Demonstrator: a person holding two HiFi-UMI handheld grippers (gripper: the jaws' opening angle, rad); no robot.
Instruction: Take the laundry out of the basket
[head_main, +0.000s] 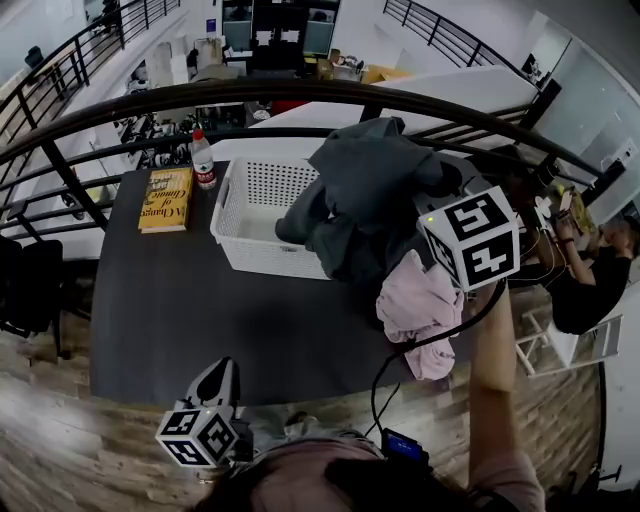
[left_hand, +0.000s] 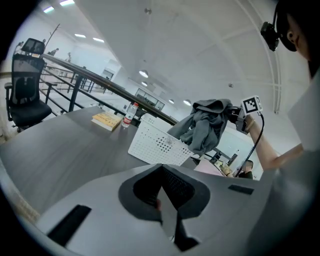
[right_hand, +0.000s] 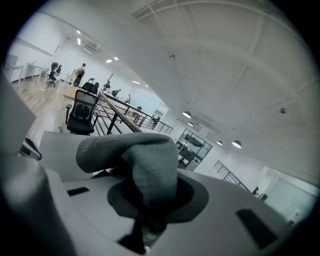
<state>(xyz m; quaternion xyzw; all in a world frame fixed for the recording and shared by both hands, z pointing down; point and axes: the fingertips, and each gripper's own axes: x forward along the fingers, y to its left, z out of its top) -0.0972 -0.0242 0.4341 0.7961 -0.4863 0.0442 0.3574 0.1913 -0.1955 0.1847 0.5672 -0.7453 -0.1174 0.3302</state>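
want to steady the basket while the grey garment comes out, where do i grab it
Likely pinch the top rim on the near long wall of the white basket, toward its left end, coming down from above. The rim is a thin lip jaws can straddle, and the grey garment drapes only over the right end.

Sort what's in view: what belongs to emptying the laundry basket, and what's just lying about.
Job: white basket; grey garment clamped in the right gripper; pink garment already out.
Lying about: yellow book; bottle.
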